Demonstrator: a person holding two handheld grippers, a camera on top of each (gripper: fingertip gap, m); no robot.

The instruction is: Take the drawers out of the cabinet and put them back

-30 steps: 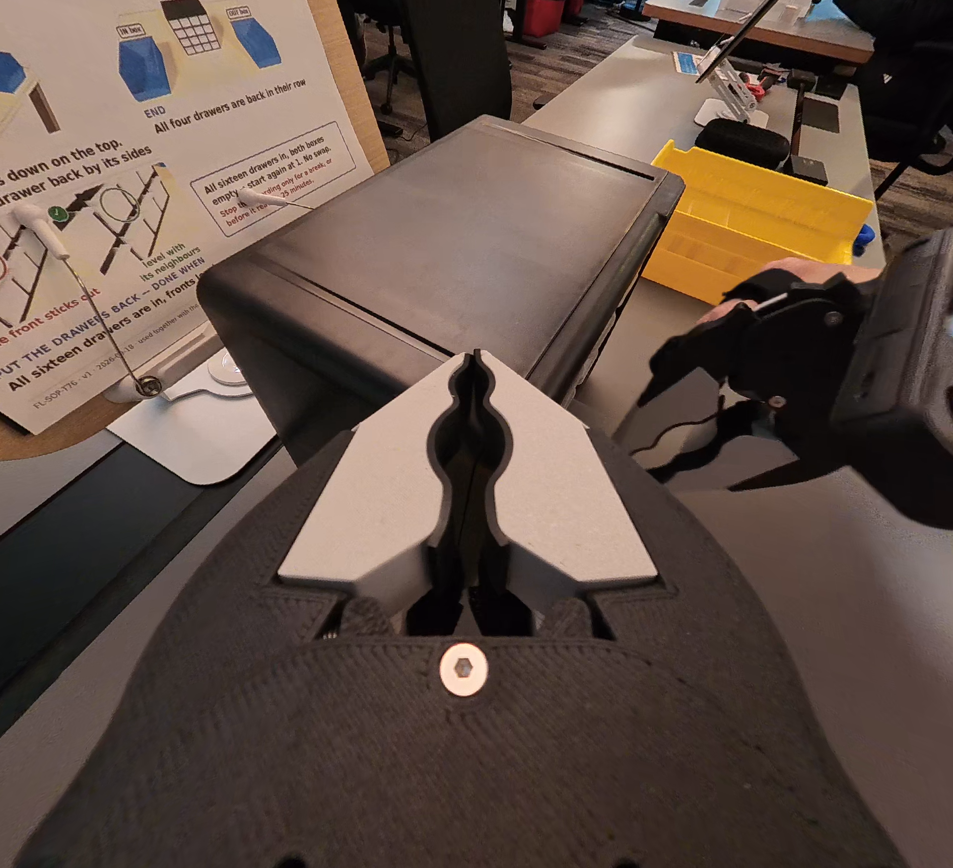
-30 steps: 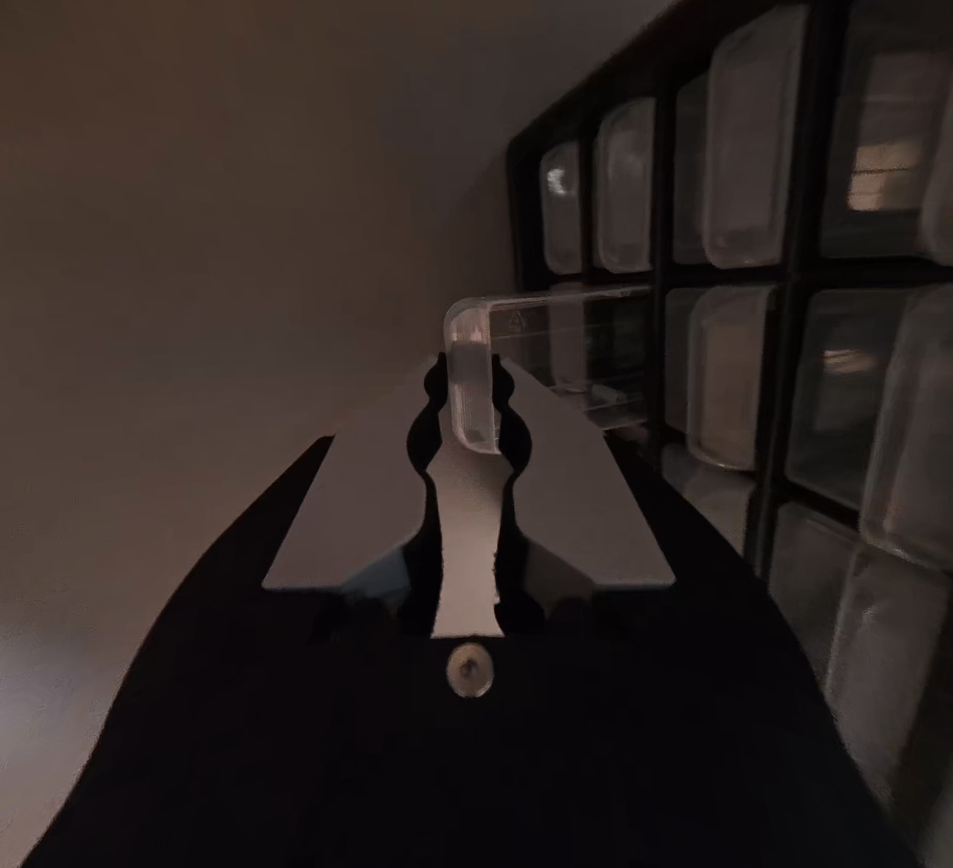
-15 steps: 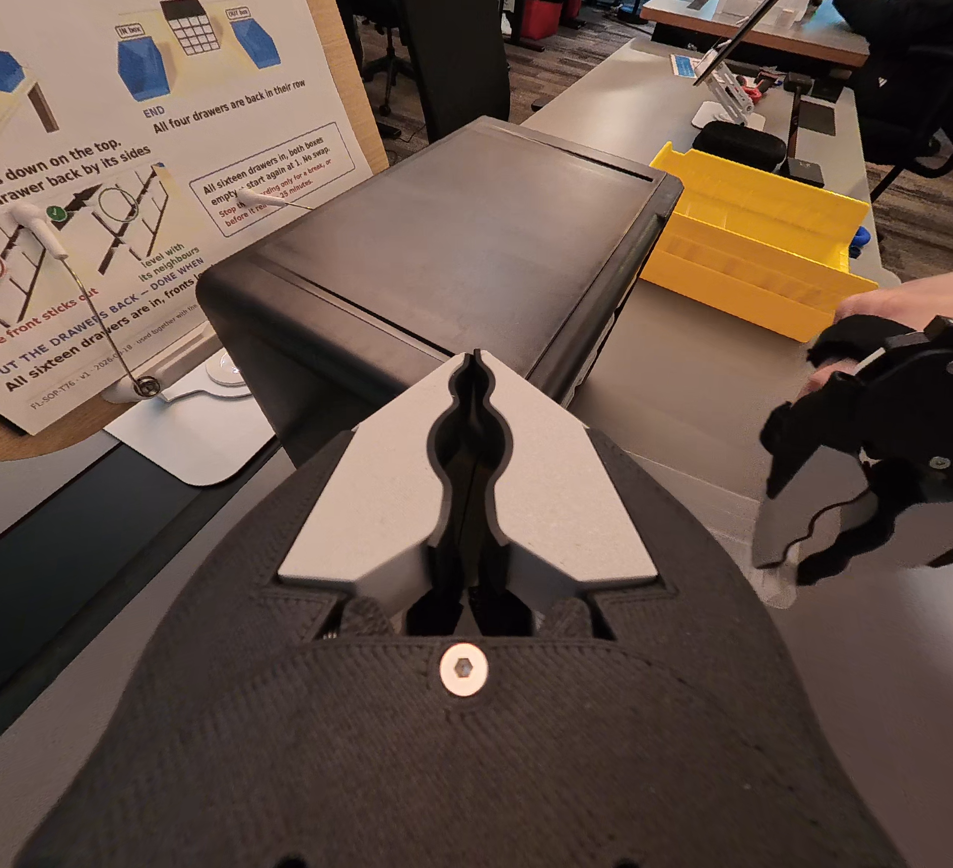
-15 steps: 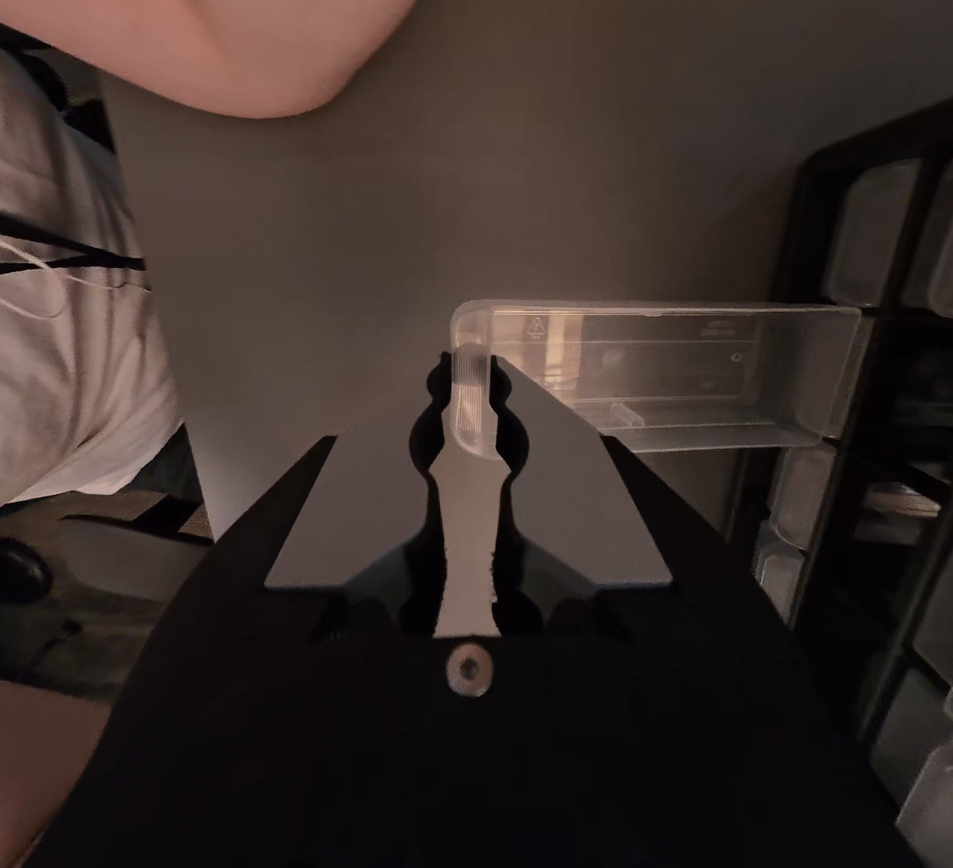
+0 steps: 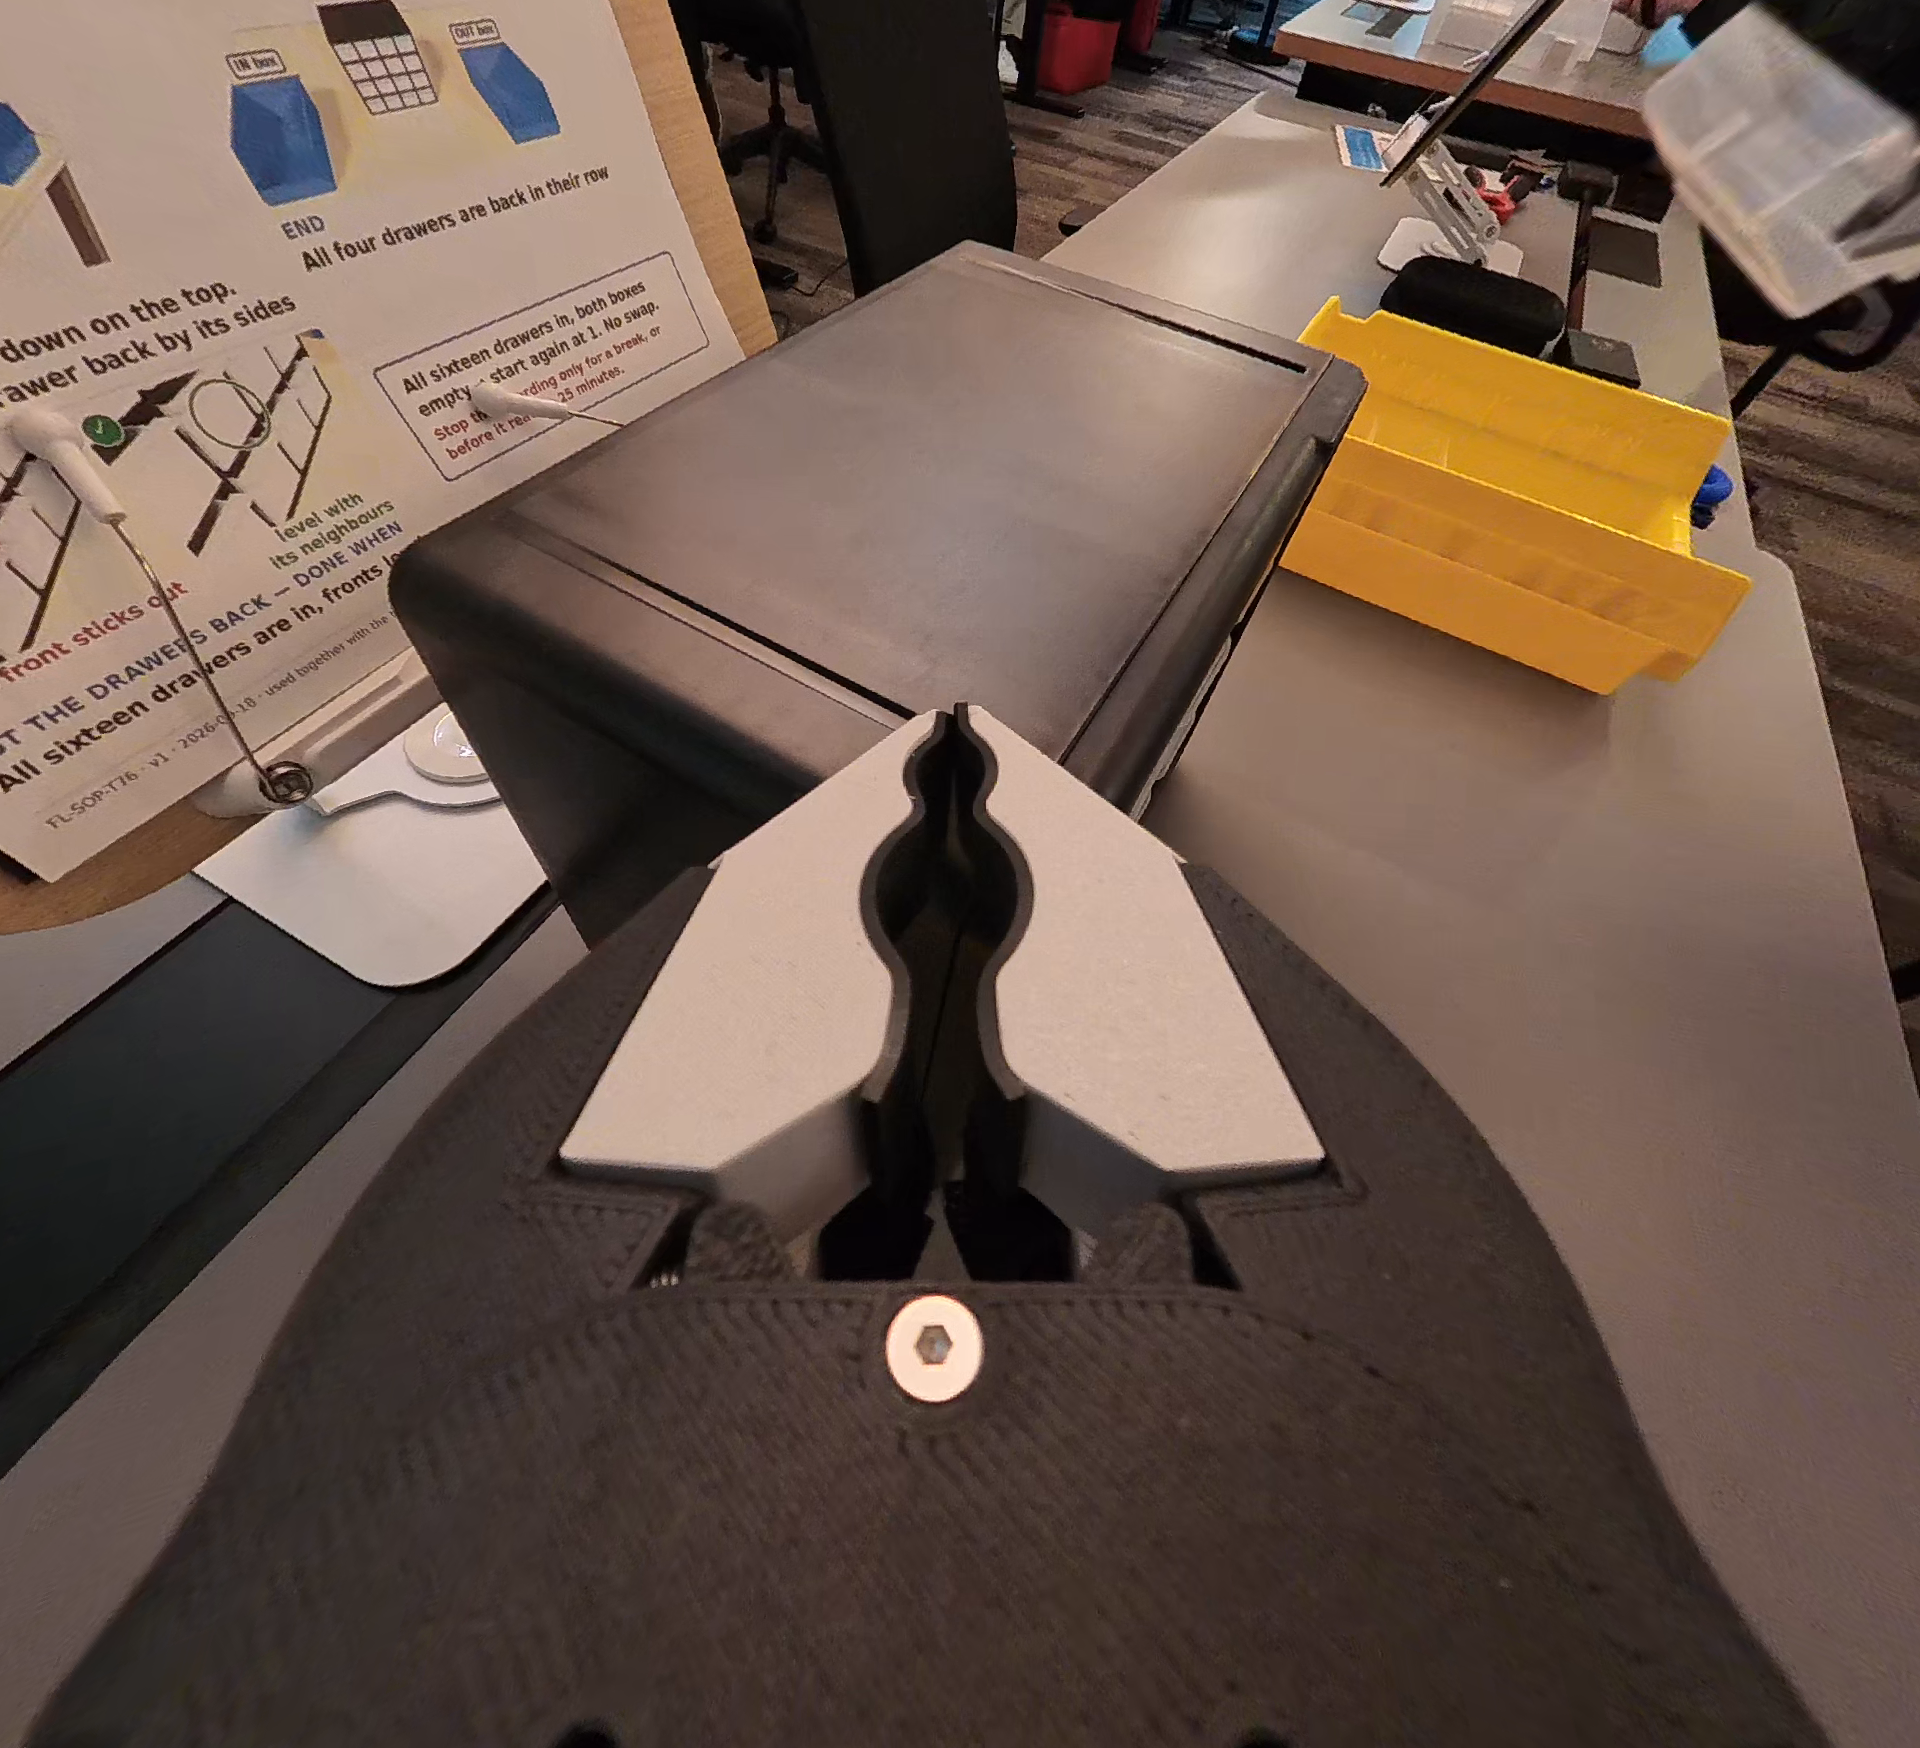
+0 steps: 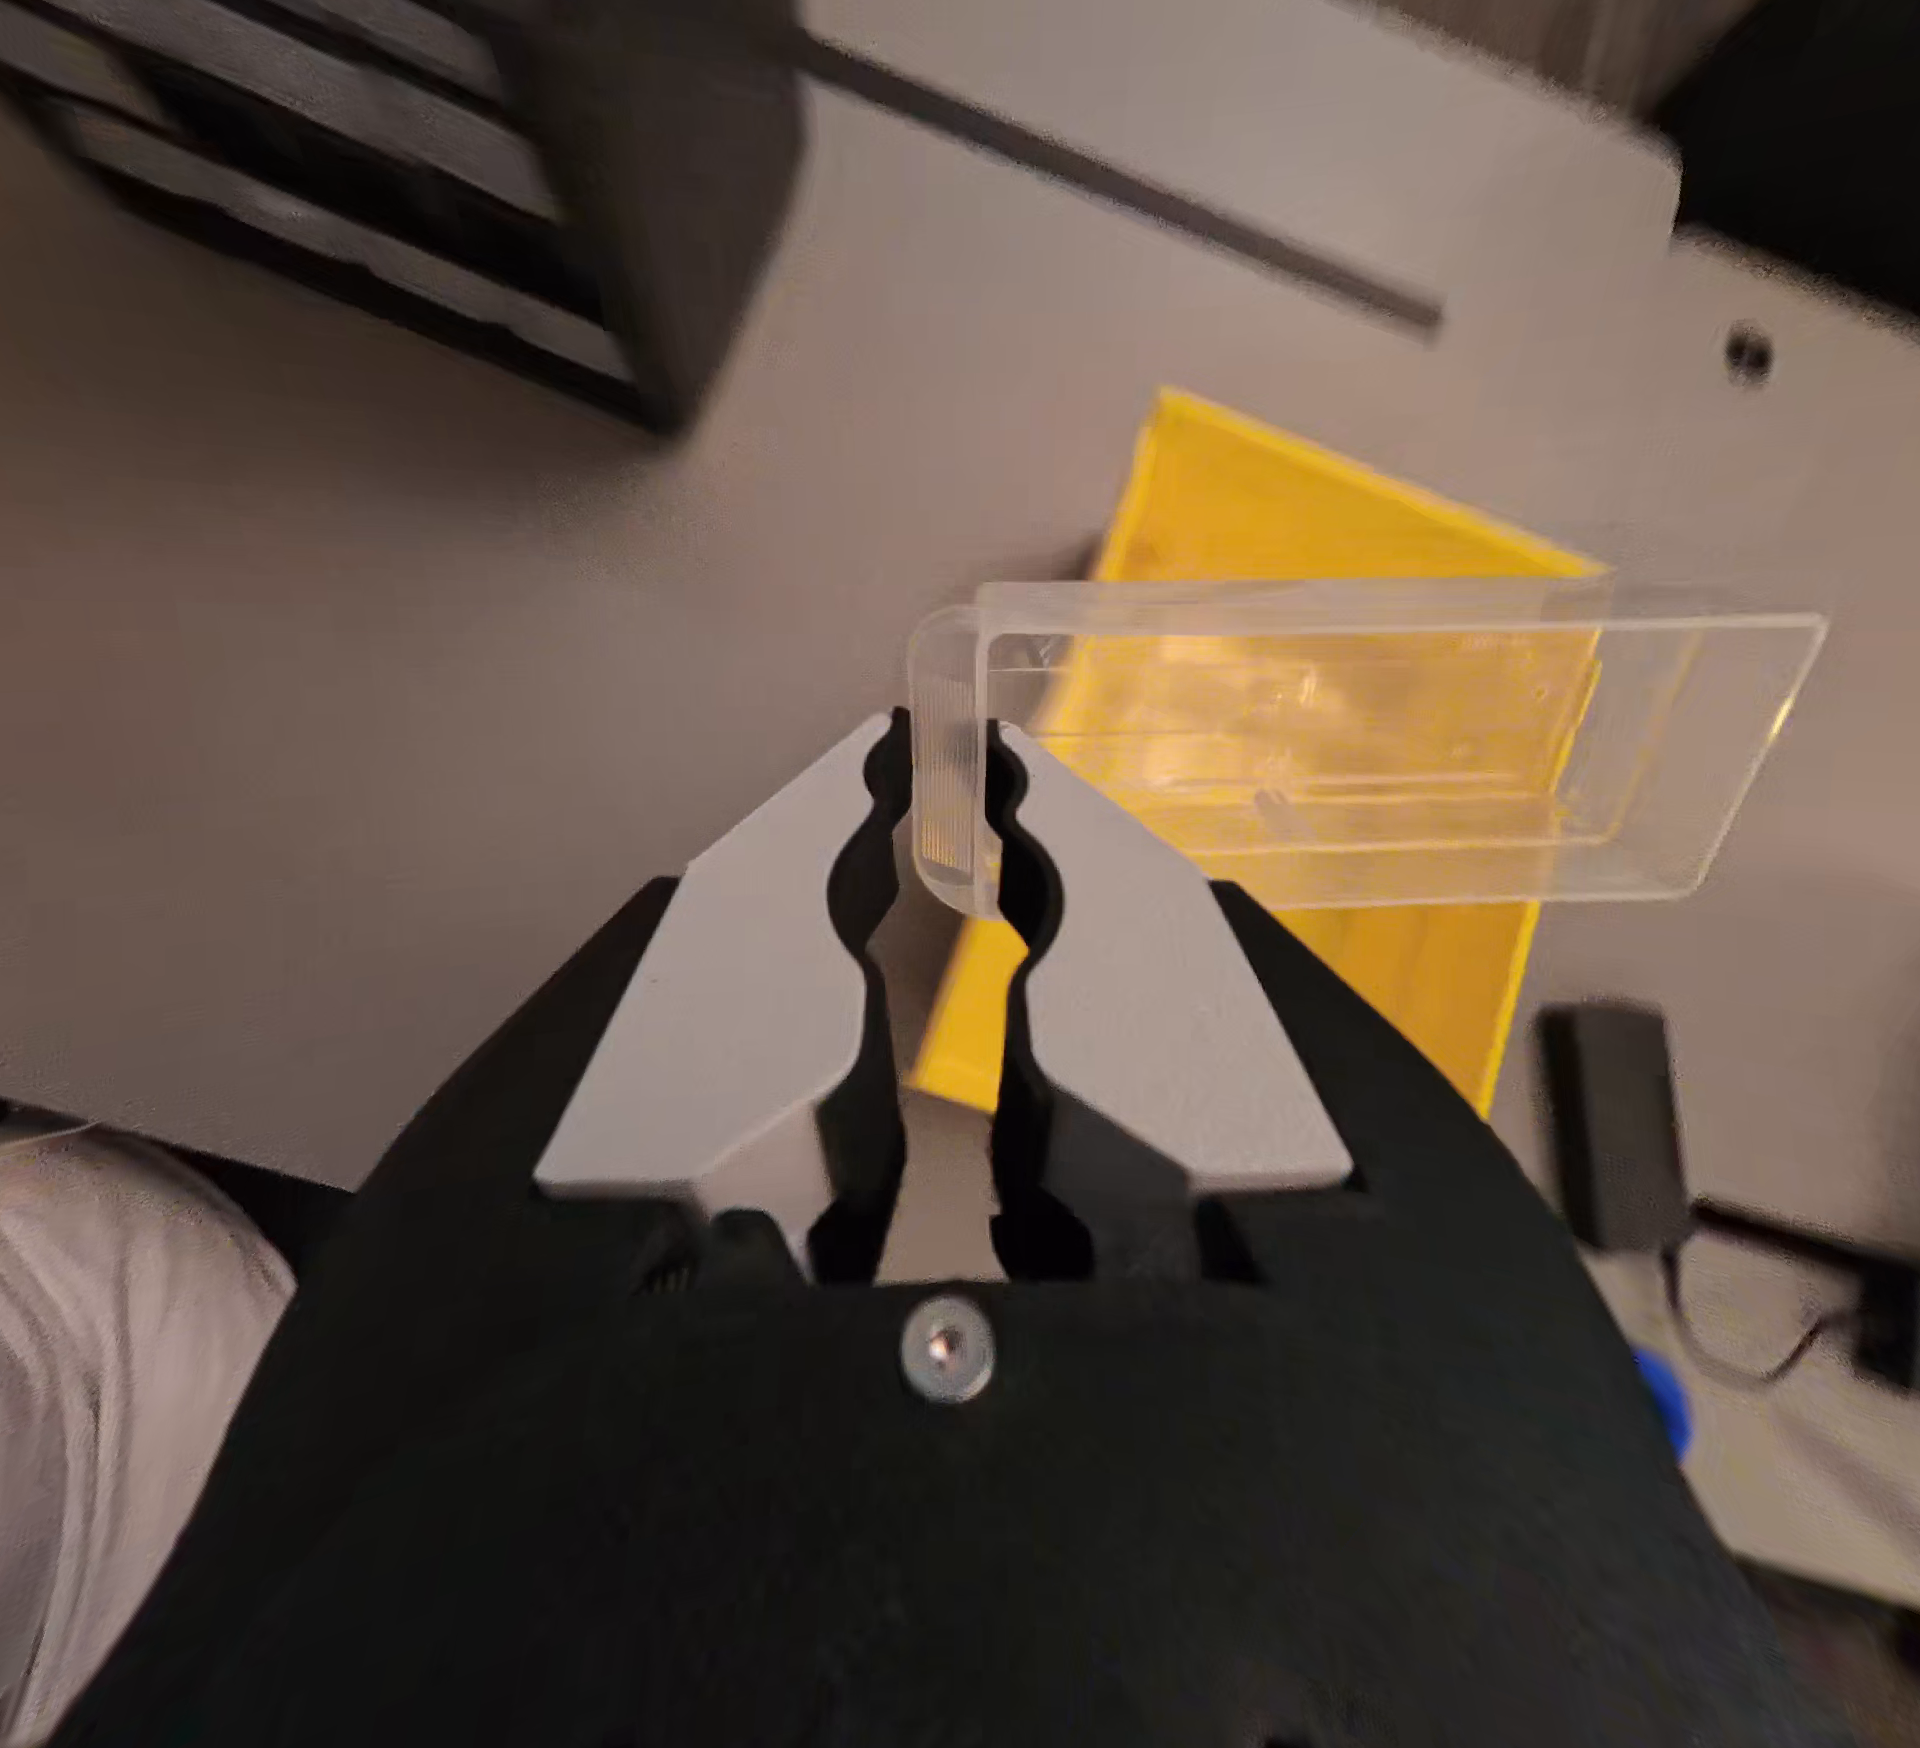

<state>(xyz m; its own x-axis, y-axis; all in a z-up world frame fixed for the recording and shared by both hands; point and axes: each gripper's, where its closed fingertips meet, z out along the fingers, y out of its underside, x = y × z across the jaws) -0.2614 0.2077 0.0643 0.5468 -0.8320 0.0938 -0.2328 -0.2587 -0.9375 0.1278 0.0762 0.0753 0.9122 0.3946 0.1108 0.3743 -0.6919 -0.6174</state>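
My right gripper (image 6: 948, 732) is shut on the front handle of a clear plastic drawer (image 6: 1403, 742) and holds it in the air above a yellow bin (image 6: 1299, 535). The black drawer cabinet (image 6: 395, 98) is at the upper left of the right wrist view, blurred. In the left wrist view the cabinet (image 5: 935, 472) stands just ahead, seen from above and behind. My left gripper (image 5: 956, 722) is shut and empty, close to the cabinet's near top edge. The held drawer also shows at the upper right of the left wrist view (image 5: 1777, 160).
The yellow bin (image 5: 1507, 503) lies on the grey table (image 5: 1455, 971) to the right of the cabinet. An instruction poster (image 5: 260, 296) stands at the left. A black power adapter (image 6: 1621, 1127) with a cable lies right of the bin. More desks stand behind. Left tips to right tips: about 40 centimeters.
My right gripper has pulled the clear drawer fully out of the cabinet, lifted it and swung it over the yellow bin. My left gripper has stayed put.
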